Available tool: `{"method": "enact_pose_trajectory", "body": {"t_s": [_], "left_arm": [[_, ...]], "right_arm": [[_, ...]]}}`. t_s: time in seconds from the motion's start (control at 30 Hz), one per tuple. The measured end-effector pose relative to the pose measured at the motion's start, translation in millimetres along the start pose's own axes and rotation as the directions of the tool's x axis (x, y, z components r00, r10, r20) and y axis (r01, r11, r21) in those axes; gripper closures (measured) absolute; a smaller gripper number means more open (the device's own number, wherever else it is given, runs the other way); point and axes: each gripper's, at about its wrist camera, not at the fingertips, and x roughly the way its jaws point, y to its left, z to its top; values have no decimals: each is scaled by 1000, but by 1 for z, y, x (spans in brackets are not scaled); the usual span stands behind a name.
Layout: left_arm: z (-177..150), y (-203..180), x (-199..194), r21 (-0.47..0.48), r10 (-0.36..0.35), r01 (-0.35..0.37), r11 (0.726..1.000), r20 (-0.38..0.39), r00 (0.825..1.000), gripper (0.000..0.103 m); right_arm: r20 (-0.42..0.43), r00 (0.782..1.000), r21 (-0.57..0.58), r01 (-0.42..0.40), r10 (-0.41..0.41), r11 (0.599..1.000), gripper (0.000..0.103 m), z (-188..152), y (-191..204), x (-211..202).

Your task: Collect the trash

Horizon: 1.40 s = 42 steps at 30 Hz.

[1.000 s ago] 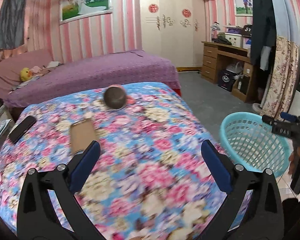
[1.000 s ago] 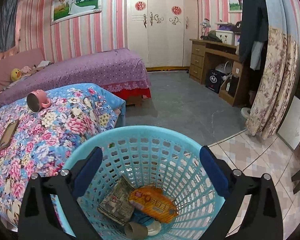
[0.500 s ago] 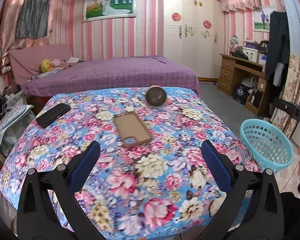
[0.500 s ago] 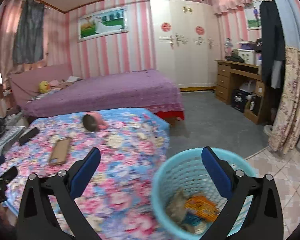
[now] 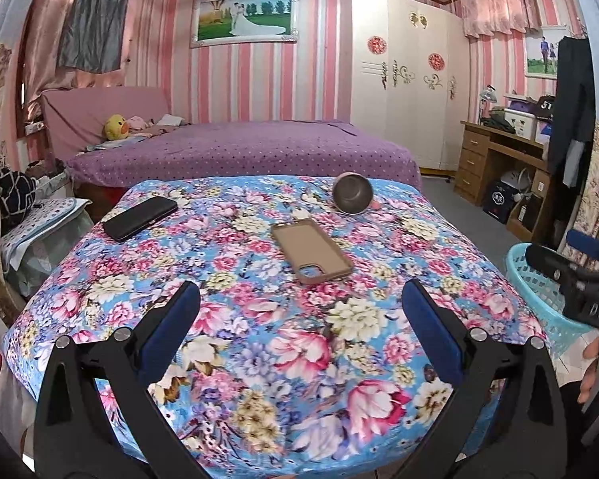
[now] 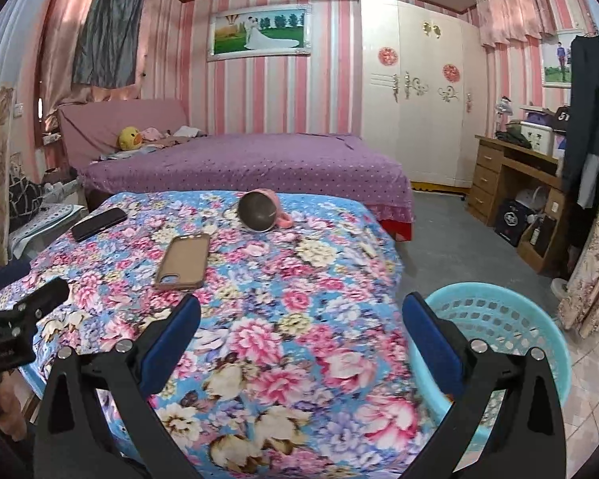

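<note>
A light blue plastic basket stands on the floor at the table's right side; it also shows in the left wrist view. Its inside is hidden now. My left gripper is open and empty above the near part of the floral tablecloth. My right gripper is open and empty, over the table's near right edge, next to the basket. On the table lie a brown phone case, a black phone and a tipped pink cup.
A purple bed stands behind the table. A wooden desk and a hanging dark coat are at the right. Cluttered storage stands left of the table. Grey floor runs between table and desk.
Both grippers have pulled back and up from the basket and table. The right gripper swung left from over the basket to the table edge. The basket's trash is out of sight now.
</note>
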Motion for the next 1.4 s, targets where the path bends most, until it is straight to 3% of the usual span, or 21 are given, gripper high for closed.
{"method": "enact_pose_trajectory", "body": {"t_s": [0.5, 1.4], "left_arm": [[-1, 14, 17, -39, 13, -14, 999, -10, 1000, 5], [-3, 10, 9, -21, 34, -33, 999, 25, 999, 5]], "right_arm": [[12, 1000, -14, -1, 1, 1000, 4, -2, 14, 13], [36, 999, -26, 14, -13, 1000, 4, 0, 14, 9]]}}
